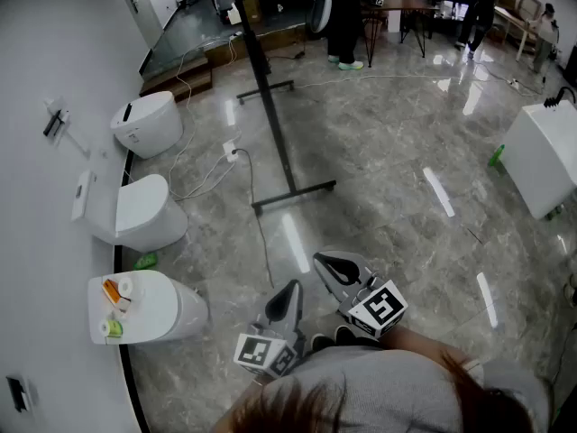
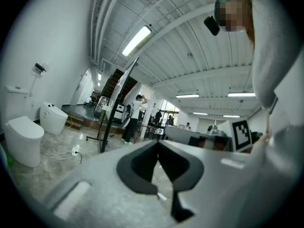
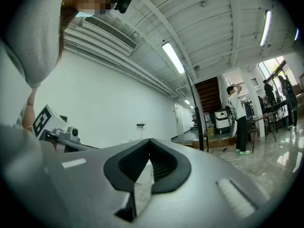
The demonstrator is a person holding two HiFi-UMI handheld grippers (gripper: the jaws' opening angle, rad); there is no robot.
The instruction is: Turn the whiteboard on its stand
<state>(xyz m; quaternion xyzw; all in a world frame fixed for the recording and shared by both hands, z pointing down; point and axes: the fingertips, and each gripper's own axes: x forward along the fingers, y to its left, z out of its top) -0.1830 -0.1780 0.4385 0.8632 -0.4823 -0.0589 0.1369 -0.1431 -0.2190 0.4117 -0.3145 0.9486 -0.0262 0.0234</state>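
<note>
The whiteboard on its stand (image 1: 270, 106) is seen edge-on as a thin black line, its base bar (image 1: 293, 194) resting on the glossy floor ahead of me. In the left gripper view the whiteboard (image 2: 118, 89) leans as a dark slanted edge in the distance; the right gripper view shows its post (image 3: 195, 118) far off. Both grippers are held close to my body, well short of the stand. My left gripper (image 1: 294, 287) (image 2: 158, 142) is shut with nothing in it. My right gripper (image 1: 319, 260) (image 3: 149, 140) is shut and empty too.
Three white toilets (image 1: 144, 215) line the wall on the left. A power strip with cables (image 1: 232, 150) lies beside the stand. A white cabinet (image 1: 544, 156) and a green bottle (image 1: 497, 156) stand at the right. A person (image 1: 343, 16) stands beyond the stand near tables.
</note>
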